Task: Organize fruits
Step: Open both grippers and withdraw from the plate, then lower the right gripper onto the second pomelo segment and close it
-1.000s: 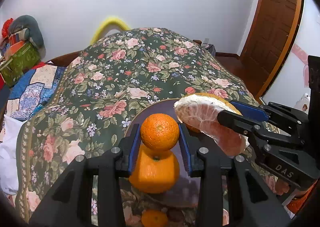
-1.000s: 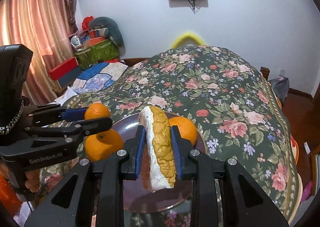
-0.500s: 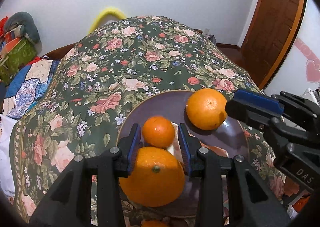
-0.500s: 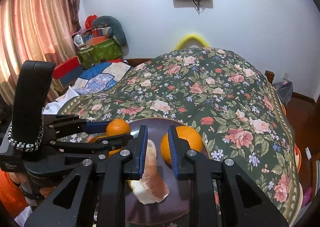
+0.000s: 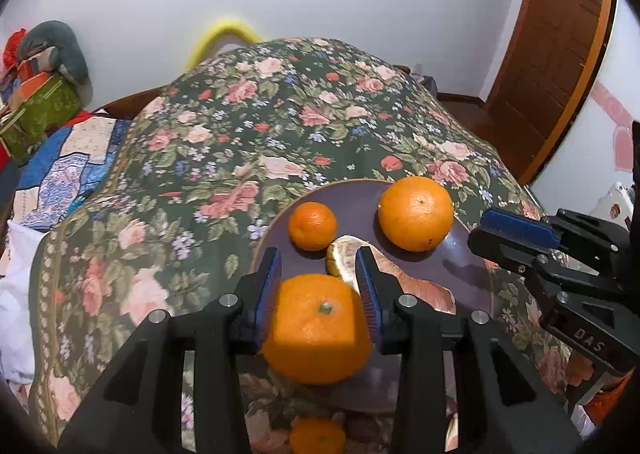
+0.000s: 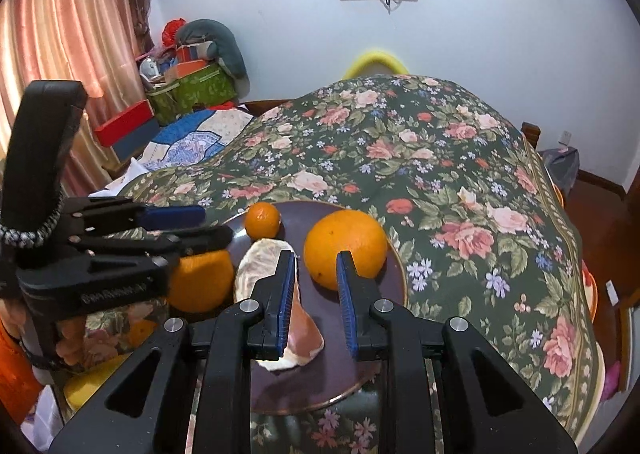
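Observation:
A dark purple plate [image 5: 352, 193] [image 6: 394, 278] lies on the floral bedspread. On it are a small mandarin [image 5: 312, 226] [image 6: 262, 219], a large orange [image 5: 416, 212] [image 6: 345, 248], a peeled pomelo wedge [image 5: 404, 286] [image 6: 260, 270] and a second large orange [image 5: 316, 328] [image 6: 200, 280] at the near edge. My left gripper [image 5: 319, 278] is open above that near orange, empty. My right gripper [image 6: 314, 274] is open and empty, with the wedge just left of its left finger.
Another mandarin [image 5: 318, 436] sits low in front of the plate. The floral bedspread [image 5: 260, 125] stretches beyond. Boxes and bags [image 6: 188, 81] are piled at the left wall. A wooden door [image 5: 560, 53] stands to the right.
My left gripper set the small mandarin on the plate, opened and pulled back. My right gripper laid the pomelo wedge on the plate, opened and drew back.

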`<act>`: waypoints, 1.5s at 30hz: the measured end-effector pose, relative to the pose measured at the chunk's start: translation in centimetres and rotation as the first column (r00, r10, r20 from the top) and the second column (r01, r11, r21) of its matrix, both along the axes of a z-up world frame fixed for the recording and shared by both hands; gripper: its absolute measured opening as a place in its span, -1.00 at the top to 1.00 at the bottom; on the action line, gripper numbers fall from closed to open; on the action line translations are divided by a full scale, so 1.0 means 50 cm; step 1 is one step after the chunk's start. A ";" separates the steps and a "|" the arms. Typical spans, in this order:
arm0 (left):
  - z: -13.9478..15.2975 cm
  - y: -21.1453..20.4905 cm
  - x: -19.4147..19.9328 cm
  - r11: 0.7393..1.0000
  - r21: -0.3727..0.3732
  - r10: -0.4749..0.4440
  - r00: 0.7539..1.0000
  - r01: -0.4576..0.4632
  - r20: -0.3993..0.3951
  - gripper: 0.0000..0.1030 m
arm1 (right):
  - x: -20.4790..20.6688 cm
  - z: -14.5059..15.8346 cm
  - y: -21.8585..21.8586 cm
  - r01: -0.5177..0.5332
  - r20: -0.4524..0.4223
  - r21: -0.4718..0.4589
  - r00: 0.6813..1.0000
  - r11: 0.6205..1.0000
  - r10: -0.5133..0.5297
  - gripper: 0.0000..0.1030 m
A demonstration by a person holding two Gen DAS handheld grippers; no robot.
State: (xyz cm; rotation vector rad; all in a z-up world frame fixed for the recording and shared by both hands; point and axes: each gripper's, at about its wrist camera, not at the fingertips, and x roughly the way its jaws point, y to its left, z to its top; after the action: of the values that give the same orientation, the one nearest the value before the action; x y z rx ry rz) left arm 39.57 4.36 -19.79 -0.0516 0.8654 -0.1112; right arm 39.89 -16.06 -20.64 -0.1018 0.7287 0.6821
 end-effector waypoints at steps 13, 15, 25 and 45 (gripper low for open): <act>0.083 0.015 -0.156 1.000 0.010 0.027 0.998 -0.027 0.064 0.18 | -0.099 0.057 -0.022 0.030 0.054 -0.022 0.998 0.999 -0.029 -0.02; 0.093 0.018 -0.184 0.999 0.008 0.031 0.997 -0.032 0.068 0.15 | -0.121 0.066 -0.024 0.029 0.054 -0.022 0.998 0.999 -0.028 -0.07; 0.122 0.034 -0.301 0.998 0.003 0.064 0.993 -0.065 0.102 -0.19 | -0.219 0.074 -0.019 0.022 0.052 -0.029 0.998 0.999 -0.020 -0.13; 0.043 0.084 -0.395 0.994 -0.007 0.111 0.994 -0.111 0.007 -0.35 | -0.290 -0.029 0.072 -0.047 -0.068 -0.114 0.997 0.992 0.039 -0.33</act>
State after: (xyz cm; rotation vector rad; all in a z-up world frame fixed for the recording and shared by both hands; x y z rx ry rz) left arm 19.83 8.58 -17.66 -0.1055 0.8534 -0.0100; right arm 25.40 -12.46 -22.11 -0.2024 0.8314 0.6867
